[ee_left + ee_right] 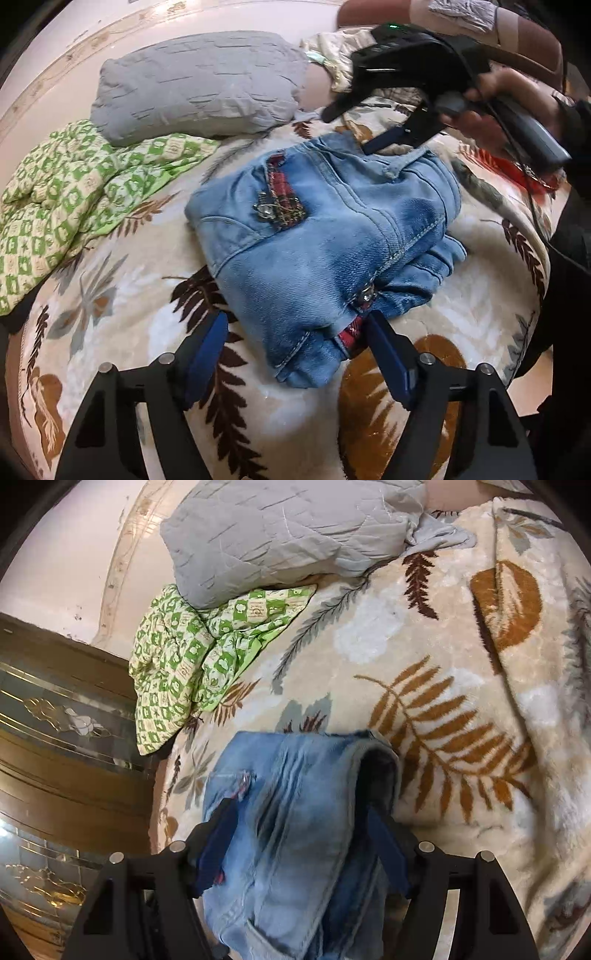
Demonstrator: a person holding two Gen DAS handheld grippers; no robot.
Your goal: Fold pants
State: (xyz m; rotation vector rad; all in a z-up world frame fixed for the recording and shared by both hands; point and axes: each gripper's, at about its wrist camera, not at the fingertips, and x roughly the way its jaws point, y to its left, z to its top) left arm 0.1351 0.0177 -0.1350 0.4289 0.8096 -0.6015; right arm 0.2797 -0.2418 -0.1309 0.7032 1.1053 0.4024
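Light-blue denim pants [325,236] lie folded into a thick bundle in the middle of a cream blanket [122,302] printed with brown and grey leaves. The left gripper [297,354] hovers at the bundle's near edge, its blue fingers spread wide on either side of the corner and holding nothing. The right gripper [373,129], held in a person's hand [491,99], sits at the far edge, fingers also parted with the denim between them. A grey pillow [199,85] and a green checked cloth [74,206] lie beyond the pants.
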